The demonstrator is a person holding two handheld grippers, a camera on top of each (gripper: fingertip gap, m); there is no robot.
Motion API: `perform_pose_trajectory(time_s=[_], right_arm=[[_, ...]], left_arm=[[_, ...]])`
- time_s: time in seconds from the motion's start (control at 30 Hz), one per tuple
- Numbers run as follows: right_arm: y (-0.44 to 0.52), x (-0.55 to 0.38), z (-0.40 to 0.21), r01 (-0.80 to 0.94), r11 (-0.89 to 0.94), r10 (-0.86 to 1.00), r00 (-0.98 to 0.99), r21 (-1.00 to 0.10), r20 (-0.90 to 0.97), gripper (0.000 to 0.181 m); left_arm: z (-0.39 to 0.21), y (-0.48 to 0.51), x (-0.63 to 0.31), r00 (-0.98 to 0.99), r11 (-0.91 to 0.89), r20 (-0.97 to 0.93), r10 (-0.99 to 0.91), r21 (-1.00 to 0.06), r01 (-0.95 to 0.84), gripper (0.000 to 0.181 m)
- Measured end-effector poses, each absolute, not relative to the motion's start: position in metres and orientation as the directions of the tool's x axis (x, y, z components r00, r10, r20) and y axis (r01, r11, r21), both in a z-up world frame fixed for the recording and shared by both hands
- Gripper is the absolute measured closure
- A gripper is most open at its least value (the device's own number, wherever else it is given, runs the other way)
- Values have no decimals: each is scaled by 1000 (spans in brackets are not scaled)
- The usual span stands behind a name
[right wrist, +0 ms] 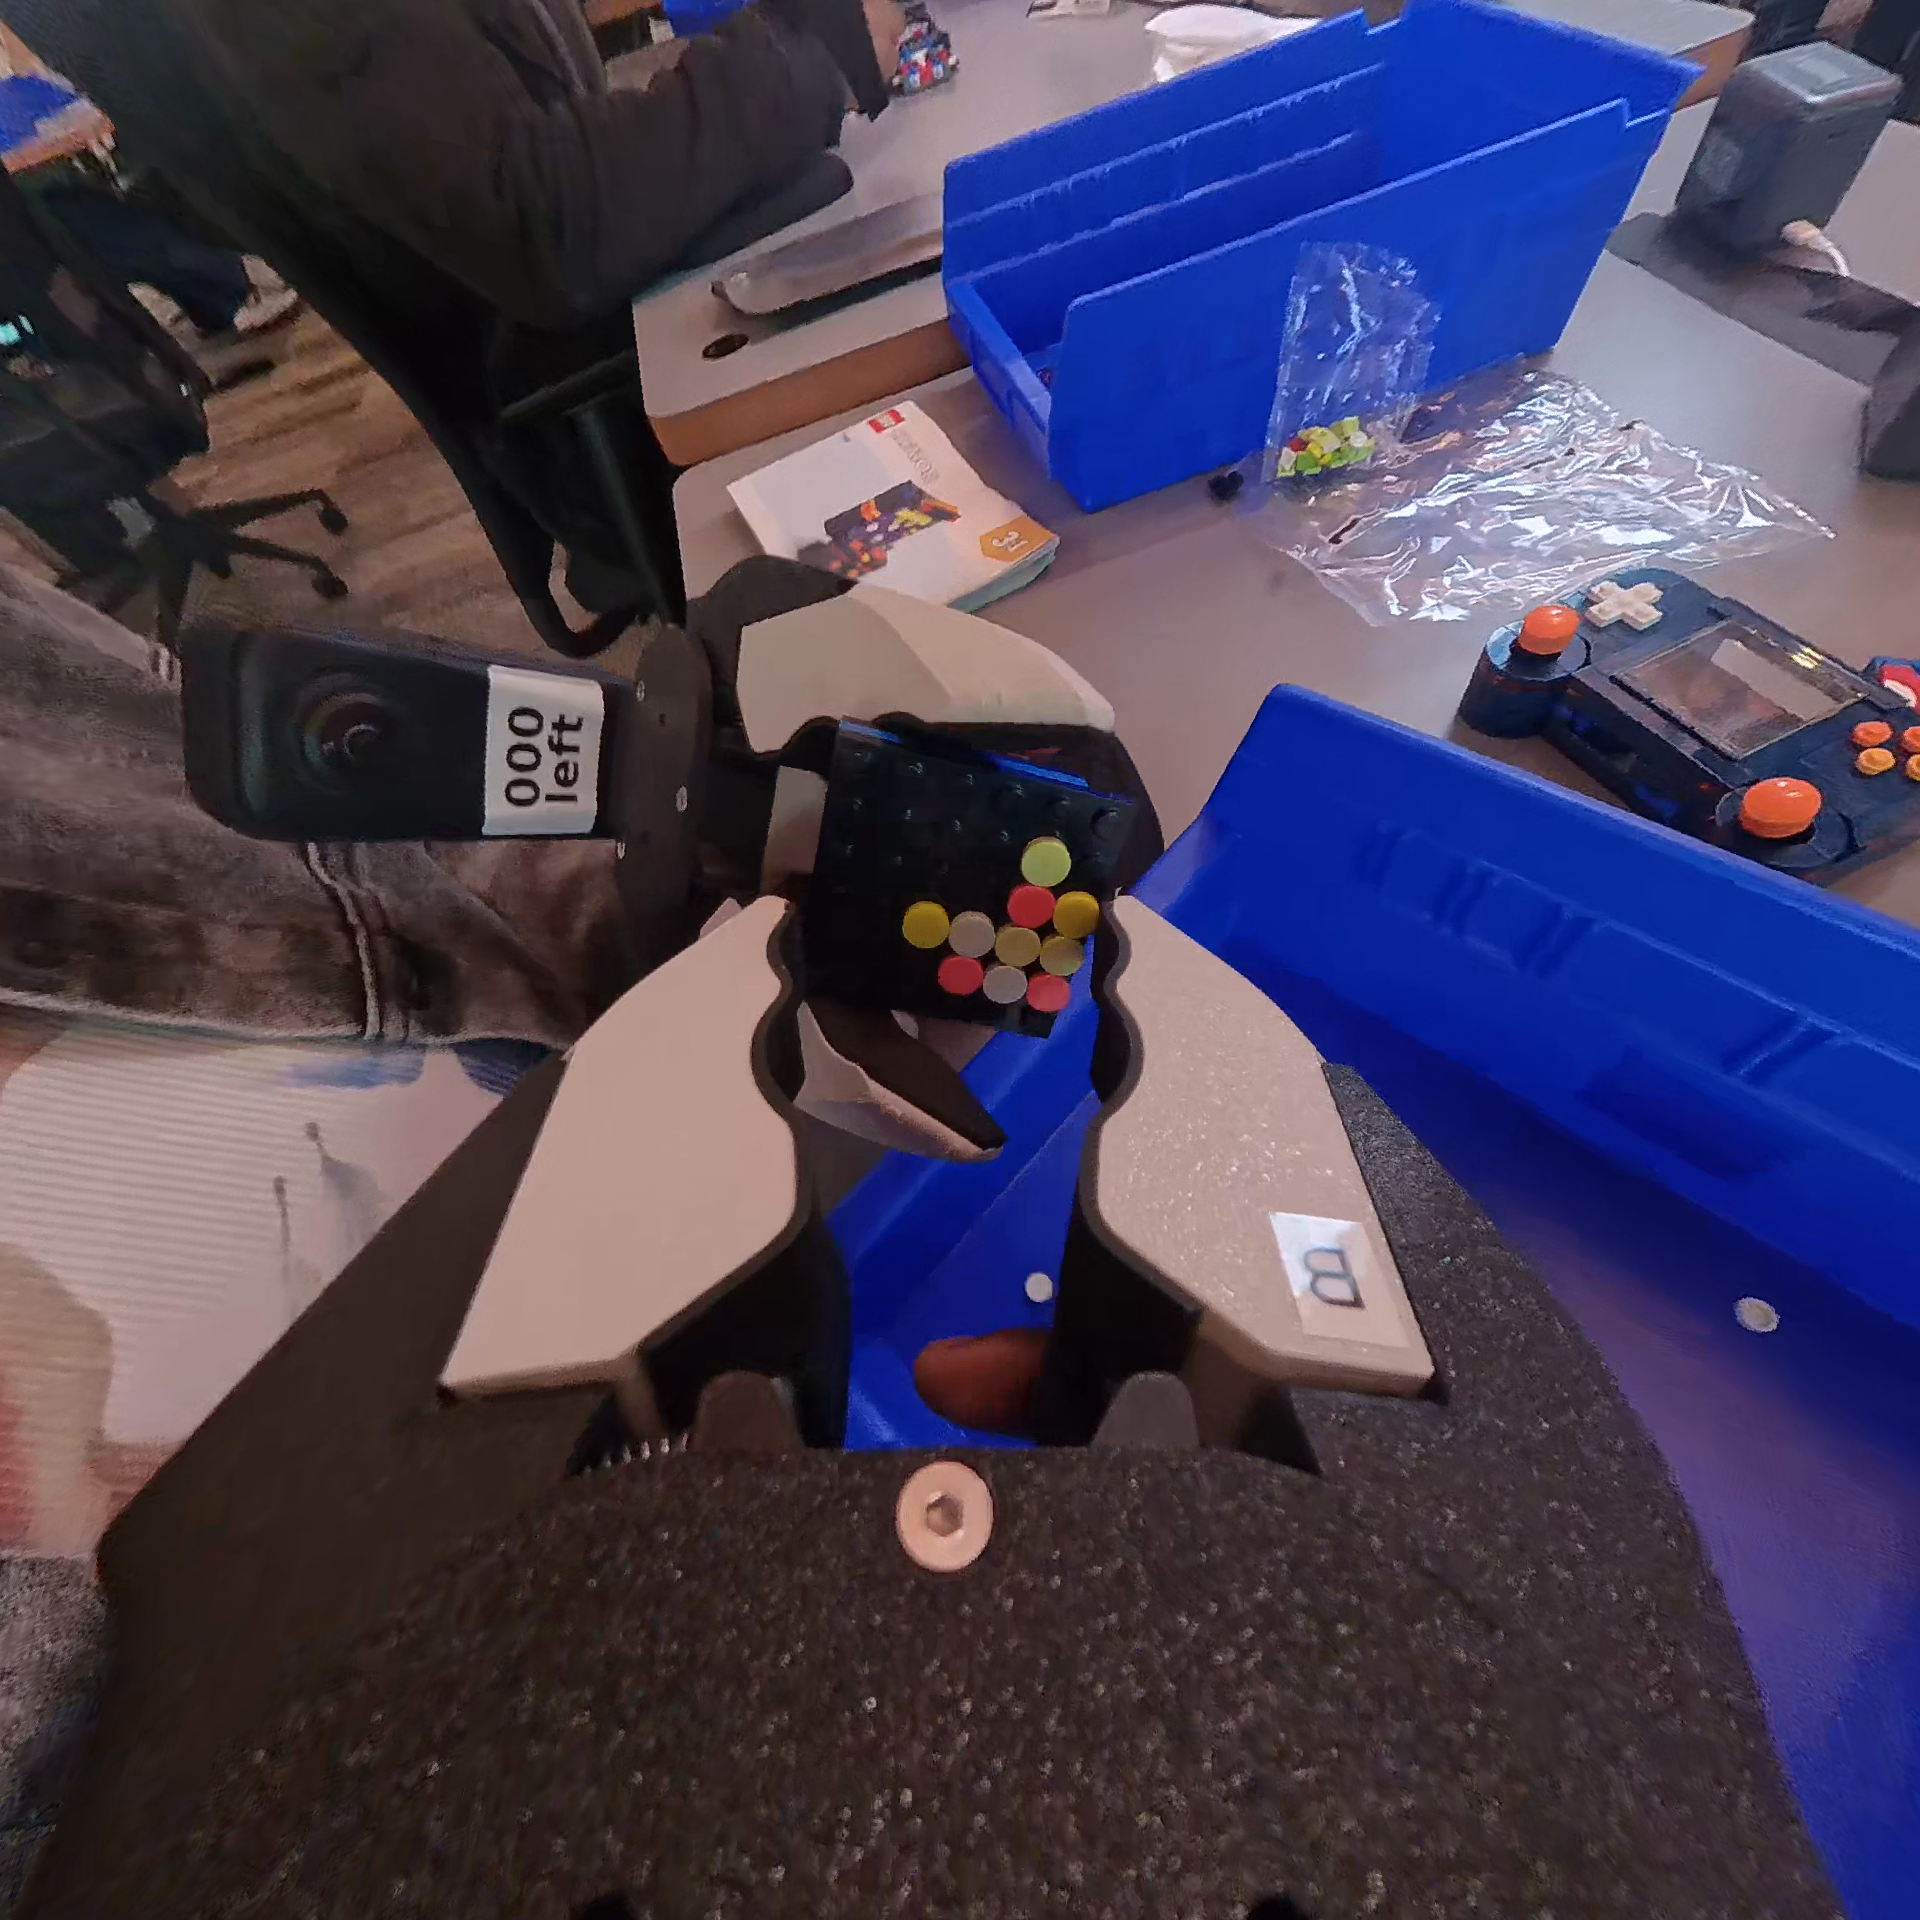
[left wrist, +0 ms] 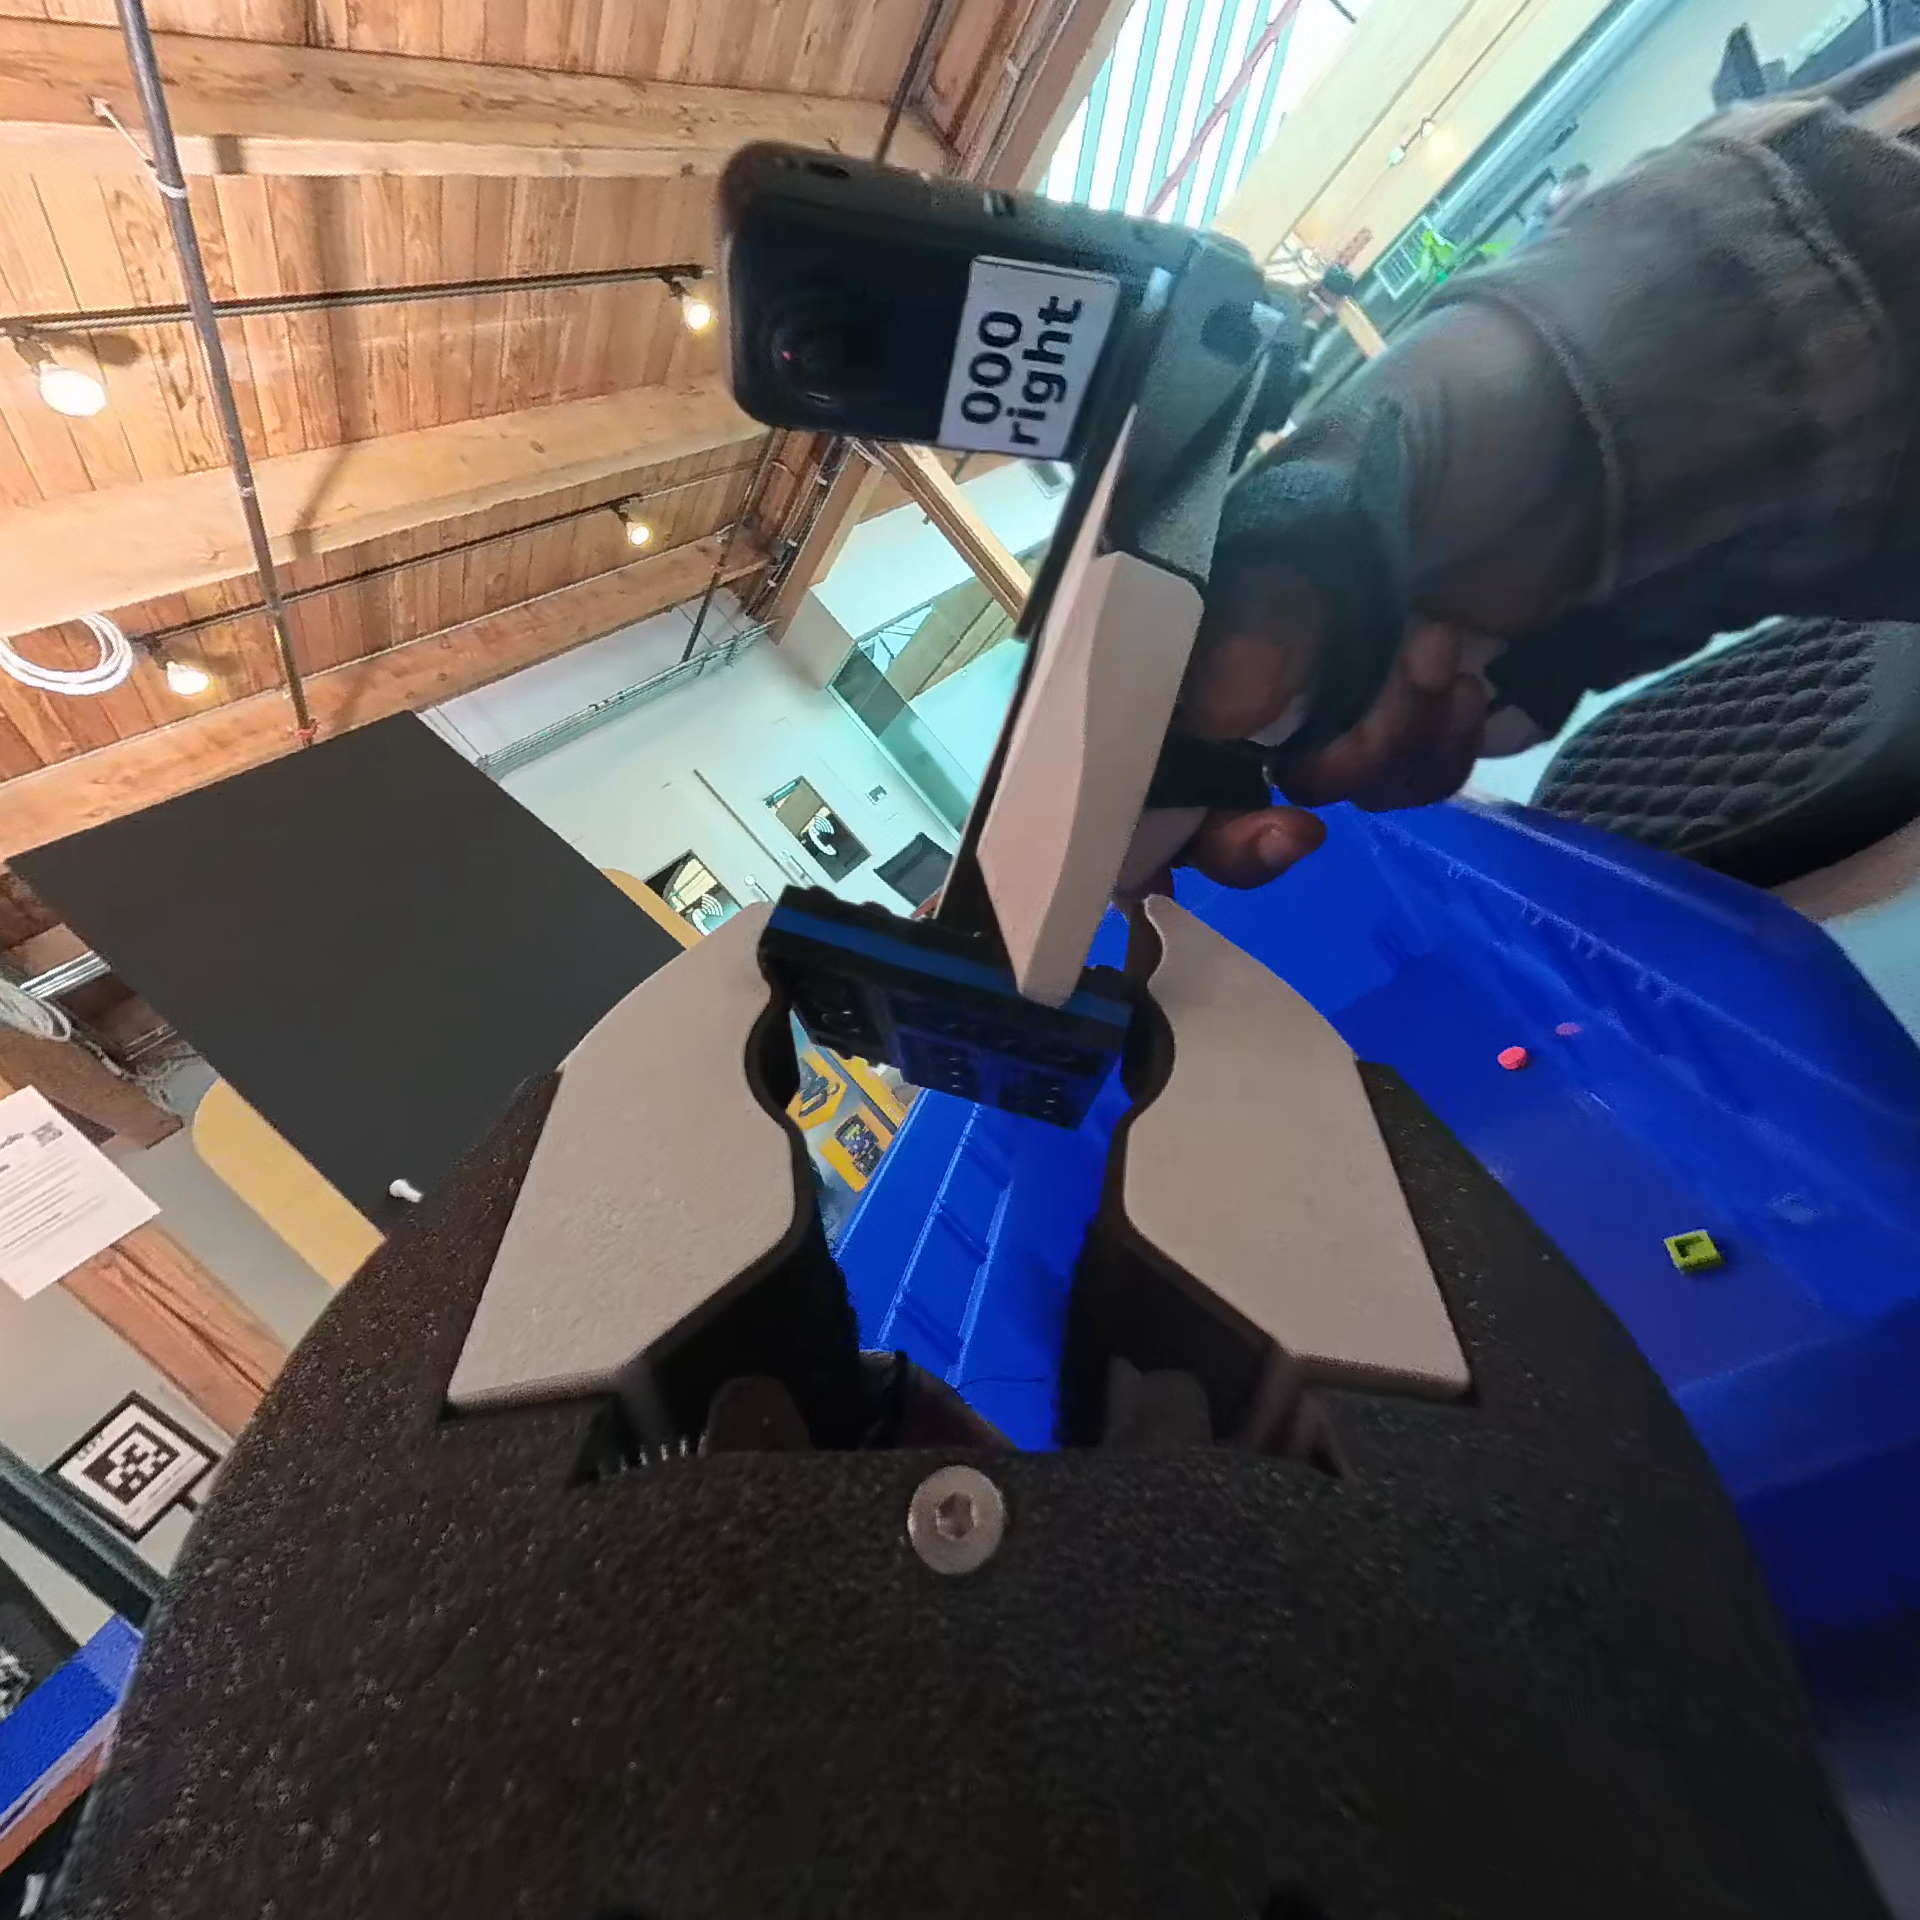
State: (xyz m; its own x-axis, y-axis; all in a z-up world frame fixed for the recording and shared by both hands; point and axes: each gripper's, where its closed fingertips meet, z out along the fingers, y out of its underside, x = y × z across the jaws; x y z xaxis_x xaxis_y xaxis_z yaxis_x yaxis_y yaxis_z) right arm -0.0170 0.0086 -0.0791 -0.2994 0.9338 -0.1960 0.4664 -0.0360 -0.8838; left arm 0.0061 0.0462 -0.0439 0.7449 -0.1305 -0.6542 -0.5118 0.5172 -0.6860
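Note:
A black studded brick plate (right wrist: 935, 831) with a blue underside (left wrist: 966, 1039) carries several round yellow, red and grey tiles (right wrist: 1013, 935). My left gripper (left wrist: 961, 925) is shut on it across two opposite edges, held above the blue bin. My right gripper (right wrist: 948, 914) faces the tiled side, with its fingertips against the plate's other two edges. In the left wrist view the right gripper (left wrist: 1044, 977) comes down from above, one white finger (left wrist: 1081, 779) over the plate's near edge. A hand in a dark fingerless glove (left wrist: 1558, 468) holds it.
A blue bin (right wrist: 1558, 935) lies below, with small pink (left wrist: 1512, 1058) and lime (left wrist: 1691, 1252) pieces inside. On the grey table are a second blue bin (right wrist: 1195, 260), a booklet (right wrist: 894, 509), clear plastic bags (right wrist: 1507, 499) and a brick-built handheld console (right wrist: 1704, 717). A seated person (right wrist: 468, 156) is behind. Across from one pair of fingers to the other is roughly 5 cm.

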Motion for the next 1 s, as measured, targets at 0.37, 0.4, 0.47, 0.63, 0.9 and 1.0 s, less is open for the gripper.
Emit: perform_pose_trajectory(time_s=[0.37,0.4,0.47,0.63,0.9,1.0], right_arm=[[1,-12,-65,446,-26,879,-417,-894,-233,128],[2,-13,-59,407,-49,876,-420,-912,-235,127],[4,-13,-41,314,-156,856,-430,-937,-286,131],[19,-14,-43,299,-331,828,-363,-895,-428,155],[15,-15,-45,368,-330,789,-398,-869,-468,164],[15,-12,-46,386,-274,797,-421,-881,-433,165]], left_arm=[[-36,40,5,772,531,-629,-93,-687,-496,123],[-35,40,3,787,523,-610,-88,-701,-485,123],[-31,38,0,820,518,-567,-77,-725,-453,123],[-30,35,-3,872,486,-479,-99,-788,-378,124],[-29,33,13,872,481,-454,-181,-815,-324,124],[-31,33,17,858,455,-471,-202,-821,-343,124]])
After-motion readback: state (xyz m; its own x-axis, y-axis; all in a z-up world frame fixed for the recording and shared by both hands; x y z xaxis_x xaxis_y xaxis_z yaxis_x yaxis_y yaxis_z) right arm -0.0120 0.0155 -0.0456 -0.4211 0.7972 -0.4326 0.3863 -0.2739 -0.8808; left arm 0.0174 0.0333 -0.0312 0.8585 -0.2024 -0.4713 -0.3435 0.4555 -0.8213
